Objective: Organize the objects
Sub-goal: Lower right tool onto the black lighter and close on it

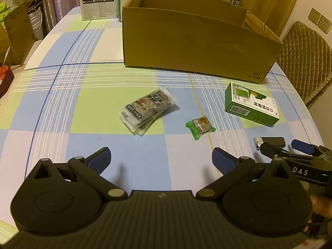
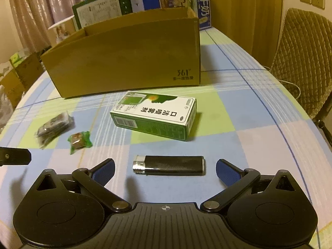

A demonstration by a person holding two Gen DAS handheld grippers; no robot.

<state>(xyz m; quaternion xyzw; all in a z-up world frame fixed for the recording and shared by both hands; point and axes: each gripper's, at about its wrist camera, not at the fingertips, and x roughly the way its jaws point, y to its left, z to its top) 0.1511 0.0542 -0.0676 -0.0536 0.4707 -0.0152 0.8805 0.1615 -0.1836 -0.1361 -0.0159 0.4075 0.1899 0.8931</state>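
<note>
A black lighter (image 2: 168, 165) lies crosswise on the checked cloth, directly between the wide-apart fingers of my right gripper (image 2: 165, 169), which is open. Beyond it rests a green and white medicine box (image 2: 154, 114), then the open cardboard box (image 2: 128, 62). To the left lie a green wrapped candy (image 2: 79, 141) and a stack of snack packets (image 2: 55, 128). My left gripper (image 1: 160, 158) is open over bare cloth, with the snack packets (image 1: 148, 109) and candy (image 1: 200, 127) ahead of it, the medicine box (image 1: 252, 108) at right, and the lighter (image 1: 269, 142) partly hidden by the right gripper (image 1: 288, 147).
The cardboard box (image 1: 197, 47) stands at the far side of the table. Printed cartons (image 2: 176, 0) stand behind it. A padded chair (image 2: 303, 58) sits off the right edge. More boxes and a bag (image 1: 20, 33) stand off the left edge.
</note>
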